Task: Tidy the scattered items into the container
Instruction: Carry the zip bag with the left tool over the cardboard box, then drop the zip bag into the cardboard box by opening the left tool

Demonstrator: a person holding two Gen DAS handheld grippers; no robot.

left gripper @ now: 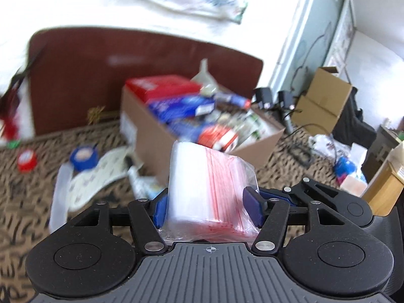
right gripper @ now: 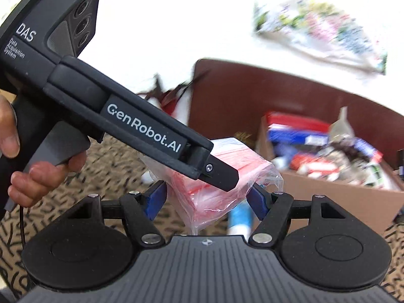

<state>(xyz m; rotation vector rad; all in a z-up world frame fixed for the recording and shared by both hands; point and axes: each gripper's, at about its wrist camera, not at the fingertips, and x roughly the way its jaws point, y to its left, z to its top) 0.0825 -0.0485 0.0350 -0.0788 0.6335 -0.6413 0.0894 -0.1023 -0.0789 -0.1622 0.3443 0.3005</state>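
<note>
My left gripper (left gripper: 205, 208) is shut on a pack of clear zip bags with red strips (left gripper: 207, 184), held above the carpet in front of the cardboard box (left gripper: 156, 136). The box is full of packets and boxes. In the right wrist view the same pack (right gripper: 214, 189) sits between my right gripper's (right gripper: 205, 200) blue pads, which stand apart on either side of it; the left gripper's body (right gripper: 141, 126) crosses in front and its finger presses the pack. The box (right gripper: 328, 192) lies to the right.
Scattered on the patterned carpet are a red round lid (left gripper: 26, 161), a blue round tin (left gripper: 84, 157), a patterned cloth (left gripper: 101, 176) and a white-blue tube (right gripper: 240, 218). A brown headboard (left gripper: 101, 75) stands behind the box. Another cardboard box (left gripper: 323, 98) and cables lie at right.
</note>
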